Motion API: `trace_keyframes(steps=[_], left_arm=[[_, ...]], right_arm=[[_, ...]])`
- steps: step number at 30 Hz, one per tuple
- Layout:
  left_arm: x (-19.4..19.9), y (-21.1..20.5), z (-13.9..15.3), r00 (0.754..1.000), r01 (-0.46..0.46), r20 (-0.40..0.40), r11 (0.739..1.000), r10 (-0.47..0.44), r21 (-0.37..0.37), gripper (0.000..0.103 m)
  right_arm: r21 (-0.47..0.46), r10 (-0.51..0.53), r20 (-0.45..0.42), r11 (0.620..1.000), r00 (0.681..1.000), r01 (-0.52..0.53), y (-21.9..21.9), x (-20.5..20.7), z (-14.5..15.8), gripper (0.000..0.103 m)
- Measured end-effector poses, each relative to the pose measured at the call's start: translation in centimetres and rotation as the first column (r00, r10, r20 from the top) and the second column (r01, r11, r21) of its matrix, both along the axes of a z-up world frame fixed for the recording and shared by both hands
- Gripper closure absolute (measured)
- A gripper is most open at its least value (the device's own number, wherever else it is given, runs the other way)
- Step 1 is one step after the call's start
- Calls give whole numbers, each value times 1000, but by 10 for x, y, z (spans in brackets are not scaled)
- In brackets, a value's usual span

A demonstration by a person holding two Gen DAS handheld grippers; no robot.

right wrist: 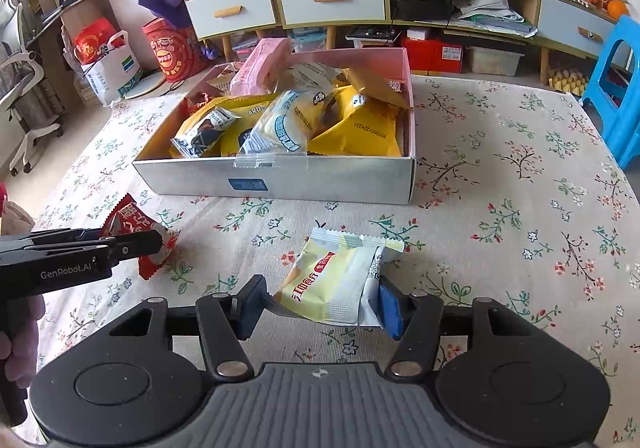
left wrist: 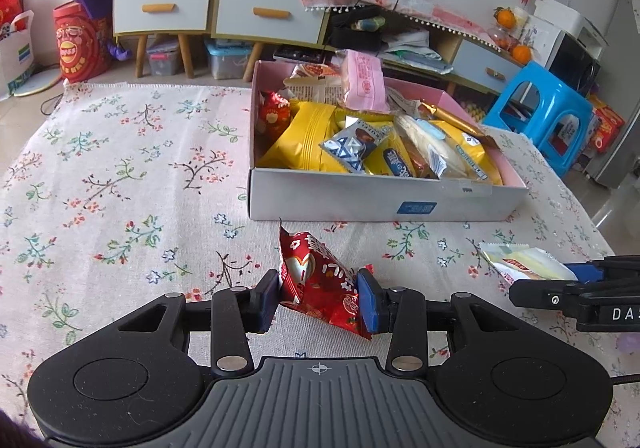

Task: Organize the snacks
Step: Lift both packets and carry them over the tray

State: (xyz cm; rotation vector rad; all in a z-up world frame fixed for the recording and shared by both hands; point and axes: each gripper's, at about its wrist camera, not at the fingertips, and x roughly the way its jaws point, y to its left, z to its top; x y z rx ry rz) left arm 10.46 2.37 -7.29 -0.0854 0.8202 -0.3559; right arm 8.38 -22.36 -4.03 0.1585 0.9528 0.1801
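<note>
My left gripper (left wrist: 318, 298) is shut on a red snack packet (left wrist: 316, 276), held just in front of the white cardboard box (left wrist: 360, 199). The box is full of several snack packets, mostly yellow bags (left wrist: 308, 139) and a pink pack (left wrist: 362, 81). My right gripper (right wrist: 320, 304) is shut on a pale yellow snack packet (right wrist: 340, 276) over the floral tablecloth, in front of the box (right wrist: 320, 175). The left gripper with its red packet (right wrist: 154, 240) shows at the left of the right wrist view. The right gripper's yellow packet (left wrist: 524, 262) shows at the right of the left wrist view.
The table carries a floral cloth (left wrist: 120, 187). Beyond it stand a cabinet with drawers (left wrist: 212, 7), a blue plastic stool (left wrist: 548, 115), a red tub (left wrist: 82, 43) and storage bins on the floor.
</note>
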Motion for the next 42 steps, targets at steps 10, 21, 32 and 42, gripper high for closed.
trace_keyframes(steps=[10, 21, 32, 42], left_arm=[[-6, 4, 23, 999, 22, 39, 1000, -22, -4, 65], [4, 0, 48, 994, 12, 109, 999, -15, 30, 65], [50, -18, 52, 981, 16, 182, 974, -58, 228, 65], [73, -40, 31, 979, 86, 143, 926, -147, 368, 64]], right_arm=[[49, -17, 46, 999, 999, 15, -5, -1, 19, 55], [103, -72, 122, 993, 990, 60, -13, 9, 41, 55], [139, -102, 209, 988, 973, 74, -8, 45, 50, 54], [102, -66, 214, 994, 975, 45, 8, 82, 28, 54]])
